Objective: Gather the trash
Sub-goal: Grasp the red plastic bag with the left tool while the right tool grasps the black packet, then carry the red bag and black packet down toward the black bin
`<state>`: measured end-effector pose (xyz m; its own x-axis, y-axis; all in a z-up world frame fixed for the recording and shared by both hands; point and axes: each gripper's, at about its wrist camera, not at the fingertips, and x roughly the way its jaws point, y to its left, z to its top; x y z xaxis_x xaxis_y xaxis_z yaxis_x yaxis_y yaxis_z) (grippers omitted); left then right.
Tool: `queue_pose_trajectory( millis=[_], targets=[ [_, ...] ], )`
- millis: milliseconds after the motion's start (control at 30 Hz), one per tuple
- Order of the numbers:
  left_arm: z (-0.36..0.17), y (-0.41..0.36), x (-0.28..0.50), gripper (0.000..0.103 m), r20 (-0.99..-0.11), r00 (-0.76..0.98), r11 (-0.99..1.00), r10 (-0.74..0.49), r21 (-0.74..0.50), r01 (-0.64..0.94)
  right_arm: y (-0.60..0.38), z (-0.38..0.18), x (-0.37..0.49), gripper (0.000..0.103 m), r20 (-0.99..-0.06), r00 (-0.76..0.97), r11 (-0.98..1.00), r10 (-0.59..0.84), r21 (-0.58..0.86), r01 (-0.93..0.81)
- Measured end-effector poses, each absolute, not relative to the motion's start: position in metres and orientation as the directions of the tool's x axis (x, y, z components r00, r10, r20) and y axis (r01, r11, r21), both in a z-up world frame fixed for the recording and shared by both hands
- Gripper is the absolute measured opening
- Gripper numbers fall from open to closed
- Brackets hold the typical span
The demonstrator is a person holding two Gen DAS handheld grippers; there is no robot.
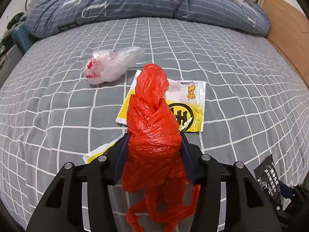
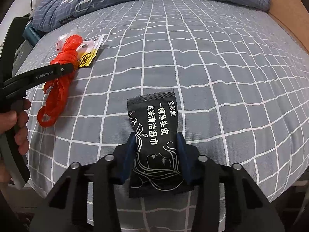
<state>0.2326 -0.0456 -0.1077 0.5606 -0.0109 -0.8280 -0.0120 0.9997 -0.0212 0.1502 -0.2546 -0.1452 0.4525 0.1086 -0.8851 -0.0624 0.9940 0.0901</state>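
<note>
On the grey checked bed sheet (image 1: 241,67), my left gripper (image 1: 154,135) is shut on a crumpled red plastic bag (image 1: 152,119), whose twisted handles trail back between the fingers. Behind it lie a yellow and white snack wrapper (image 1: 193,100) and a clear plastic bag with red print (image 1: 110,67). A torn yellow wrapper strip (image 1: 98,152) lies beside the left finger. My right gripper (image 2: 156,135) is shut on a black wipe packet (image 2: 154,119) with white writing, pads against both long edges. In the right wrist view the red bag (image 2: 65,58) and left gripper finger (image 2: 58,70) appear at the left.
A folded blue quilt (image 1: 135,3) runs along the far side of the bed. A wooden bed frame (image 1: 285,29) borders the right. A teal crate (image 1: 21,36) stands off the bed's left edge. A person's hand (image 2: 17,119) holds the left gripper's handle.
</note>
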Motion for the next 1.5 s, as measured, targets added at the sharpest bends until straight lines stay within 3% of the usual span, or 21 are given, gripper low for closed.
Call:
queue_pose_trajectory(
  millis=[167,933,1500],
  targets=[
    [-0.101,-0.042,0.228,0.049,-0.82,0.572,0.999,-0.022,-0.038,-0.016,-0.253,-0.143,0.15,0.033,-0.881,0.46,0.994,0.109,0.088,-0.066],
    [-0.058,-0.025,0.173,0.049,-0.782,0.62,0.994,-0.057,-0.102,-0.036,-0.204,-0.075,0.139,0.033,-0.769,0.629,0.992,0.115,0.057,-0.112],
    [-0.056,-0.002,0.11,0.049,-0.789,0.613,0.992,-0.048,-0.108,-0.062,-0.175,-0.061,0.113,0.033,-0.737,0.659,0.986,0.148,0.059,-0.154]
  ],
)
